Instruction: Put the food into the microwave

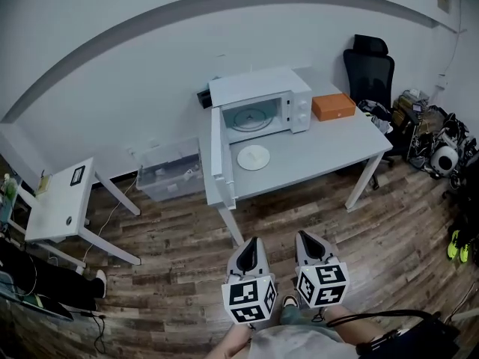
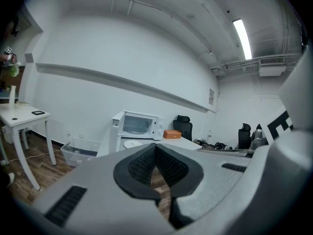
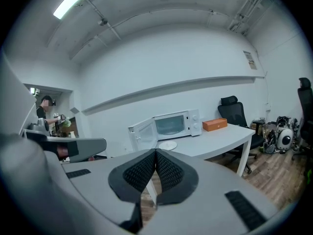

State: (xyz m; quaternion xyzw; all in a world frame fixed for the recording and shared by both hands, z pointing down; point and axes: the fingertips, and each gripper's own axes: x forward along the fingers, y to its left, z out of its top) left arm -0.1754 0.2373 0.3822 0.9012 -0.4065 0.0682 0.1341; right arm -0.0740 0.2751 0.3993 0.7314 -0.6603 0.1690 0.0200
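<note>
Wooden floor lies between us and the white surface [image 1: 329,152], where the microwave [image 1: 262,99] stands with its door open.
Our left gripper [image 1: 253,241] and right gripper [image 1: 301,235] both have jaws pressed together, empty; the plate [image 1: 253,157] lies at twelve o'clock, well apart, nearer our left.

On the surface [image 1: 322,152] ahead of me, the microwave [image 1: 262,103] stands at the back with its door [image 1: 218,155] swung out to the left. A plate [image 1: 253,157] lies just before its opening, and a box [image 1: 333,106] sits just to its right. An office chair [image 1: 369,69] stands behind the right end. Left of the surface a storage bin [image 1: 168,172] rests on the floor [image 1: 172,275], with a side table [image 1: 63,200] farther left.
</note>
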